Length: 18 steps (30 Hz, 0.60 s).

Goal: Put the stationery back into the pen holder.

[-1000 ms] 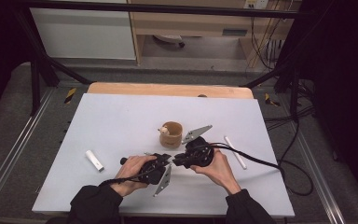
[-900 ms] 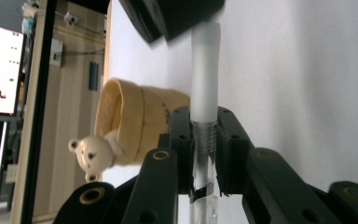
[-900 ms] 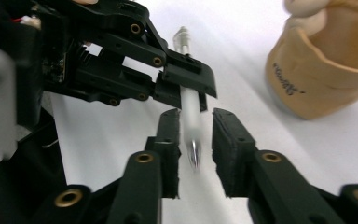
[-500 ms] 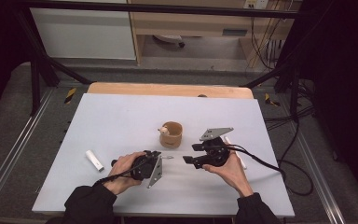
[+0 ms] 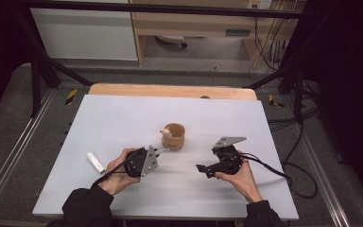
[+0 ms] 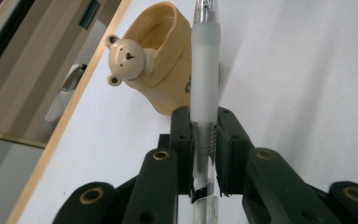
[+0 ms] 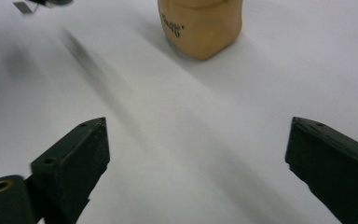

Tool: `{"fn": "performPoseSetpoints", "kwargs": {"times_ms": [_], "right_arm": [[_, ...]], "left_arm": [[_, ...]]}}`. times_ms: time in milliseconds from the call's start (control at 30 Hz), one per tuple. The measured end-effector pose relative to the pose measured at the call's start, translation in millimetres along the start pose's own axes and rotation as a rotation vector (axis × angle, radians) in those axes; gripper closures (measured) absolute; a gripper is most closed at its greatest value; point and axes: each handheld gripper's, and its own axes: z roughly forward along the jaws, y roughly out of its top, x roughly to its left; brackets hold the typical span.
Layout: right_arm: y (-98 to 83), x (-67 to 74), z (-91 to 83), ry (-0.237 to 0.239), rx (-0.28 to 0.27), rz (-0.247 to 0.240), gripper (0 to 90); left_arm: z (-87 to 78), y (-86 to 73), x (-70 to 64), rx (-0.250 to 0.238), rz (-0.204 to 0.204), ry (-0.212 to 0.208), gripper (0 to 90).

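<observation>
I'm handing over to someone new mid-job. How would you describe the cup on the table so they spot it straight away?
On the pale table top, look near the middle, just beyond the two hand-held grippers. The cup is a small tan pot standing upright, with a cream bear head on its rim. The white stick lies flat at the left.

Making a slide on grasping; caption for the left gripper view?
Left gripper clamps a clear pen upright beside a tan bear-faced cup on a white table.
</observation>
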Motion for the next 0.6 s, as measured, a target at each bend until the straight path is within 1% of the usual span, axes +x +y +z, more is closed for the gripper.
{"fn": "performPoseSetpoints", "kwargs": {"times_ms": [133, 300, 333, 400, 567, 600], "right_arm": [[-9.4, -5.9, -1.3, -0.022, 0.005, 0.007, 2.7], [-19.1, -12.4, -6.1, -0.033, -0.005, 0.027, 1.4], [-20.9, -13.4, -7.1, -0.036, -0.002, 0.036, 1.1], [-24.7, -16.1, -8.8, -0.035, -0.006, 0.03, 0.7], [-31.2, -21.3, -14.2, -0.027, -0.021, 0.034, 0.7], [-32.2, -22.2, -15.4, -0.023, -0.024, 0.034, 0.7]], "left_arm": [[-4.8, 1.8, 7.6, -0.023, -0.098, -0.019, 78.7], [-10.8, 4.3, 18.9, -0.066, -0.243, -0.052, 78.8], [-11.6, 4.6, 20.8, -0.071, -0.266, -0.056, 78.8], [-12.9, 5.0, 24.7, -0.08, -0.305, -0.065, 78.8], [-15.3, 7.3, 34.7, -0.104, -0.407, -0.07, 78.8], [-15.5, 8.2, 36.8, -0.106, -0.424, -0.065, 78.7]]}}
